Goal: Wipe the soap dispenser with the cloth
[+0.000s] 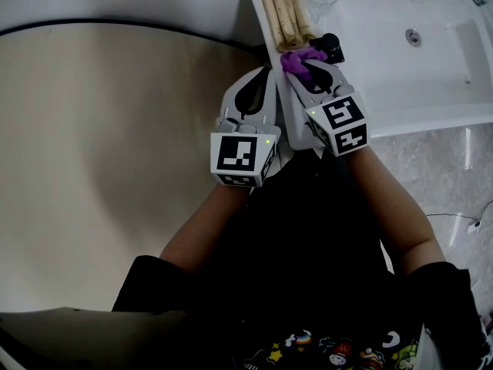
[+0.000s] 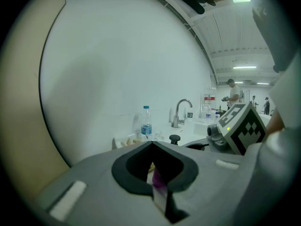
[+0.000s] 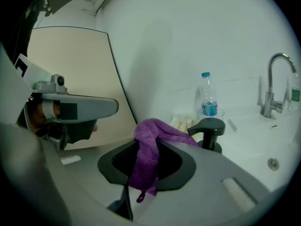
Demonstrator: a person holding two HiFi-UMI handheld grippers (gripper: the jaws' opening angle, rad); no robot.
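The soap dispenser's black pump head (image 1: 331,46) (image 3: 211,126) (image 2: 175,138) stands on the white sink counter (image 1: 370,91), by its near left corner. My right gripper (image 1: 302,62) (image 3: 153,133) is shut on a purple cloth (image 1: 299,58) (image 3: 149,152). The cloth bunches over the jaw tips just short of the pump, and whether it touches I cannot tell. My left gripper (image 1: 266,72) (image 2: 151,145) is close beside it on the left, its jaws together and holding nothing. A sliver of purple shows through the slit between them.
Rolled beige towels (image 1: 286,10) lie in a tray behind the dispenser. A water bottle (image 3: 209,102) (image 2: 146,121) stands near them. The tap (image 3: 275,79) (image 2: 181,109) and the basin with its drain (image 1: 414,35) are to the right. A curved beige wall (image 1: 115,129) lies left.
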